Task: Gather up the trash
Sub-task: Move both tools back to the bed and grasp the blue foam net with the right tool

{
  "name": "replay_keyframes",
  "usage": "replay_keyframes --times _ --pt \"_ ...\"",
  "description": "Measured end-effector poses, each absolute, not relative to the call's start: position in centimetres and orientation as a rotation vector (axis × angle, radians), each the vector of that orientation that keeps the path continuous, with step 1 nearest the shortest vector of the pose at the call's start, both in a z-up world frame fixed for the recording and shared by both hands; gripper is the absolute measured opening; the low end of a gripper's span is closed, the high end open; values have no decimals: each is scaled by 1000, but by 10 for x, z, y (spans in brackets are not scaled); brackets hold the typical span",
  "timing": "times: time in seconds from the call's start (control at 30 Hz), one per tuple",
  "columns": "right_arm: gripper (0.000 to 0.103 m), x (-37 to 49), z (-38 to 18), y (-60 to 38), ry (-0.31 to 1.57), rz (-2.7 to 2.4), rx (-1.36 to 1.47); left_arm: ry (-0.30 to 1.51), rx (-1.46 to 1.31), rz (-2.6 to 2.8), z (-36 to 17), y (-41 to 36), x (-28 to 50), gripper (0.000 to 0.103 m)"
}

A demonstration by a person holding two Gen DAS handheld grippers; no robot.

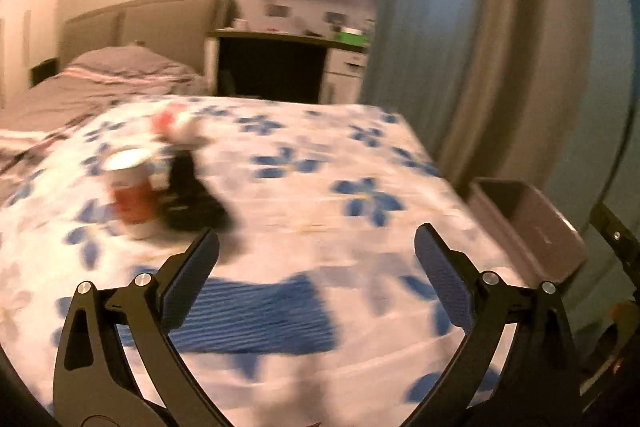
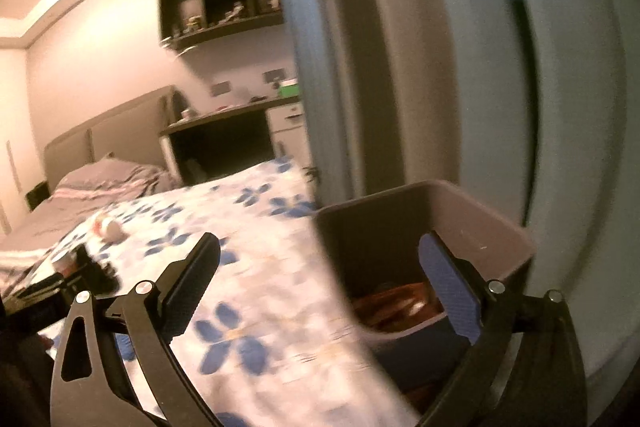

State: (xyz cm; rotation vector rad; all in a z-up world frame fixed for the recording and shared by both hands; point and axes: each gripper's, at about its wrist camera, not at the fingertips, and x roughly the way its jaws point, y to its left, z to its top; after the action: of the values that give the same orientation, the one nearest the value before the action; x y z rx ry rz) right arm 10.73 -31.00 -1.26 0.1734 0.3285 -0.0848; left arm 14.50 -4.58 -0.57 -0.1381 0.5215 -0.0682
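Left wrist view shows the left gripper with its fingers spread wide and nothing between them, above a bench draped in a blue-flowered cloth; a red and white cup stands there just beside a blurred black object, with a crumpled red and white wrapper farther back. Right wrist view shows the right gripper equally wide and empty over the edge of a dark bin beside the bench, something brown lying inside.
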Motion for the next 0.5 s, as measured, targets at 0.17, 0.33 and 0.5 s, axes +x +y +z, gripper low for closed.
replay_keyframes --times 0.17,0.33,0.5 --pt "96 114 -18 -258 378 26 126 491 -188 60 -1 18 120 97" --pt "96 116 -25 -212 416 106 76 448 -217 141 5 57 101 97" --pt "96 122 -36 -176 471 160 35 440 -251 179 5 84 91 97"
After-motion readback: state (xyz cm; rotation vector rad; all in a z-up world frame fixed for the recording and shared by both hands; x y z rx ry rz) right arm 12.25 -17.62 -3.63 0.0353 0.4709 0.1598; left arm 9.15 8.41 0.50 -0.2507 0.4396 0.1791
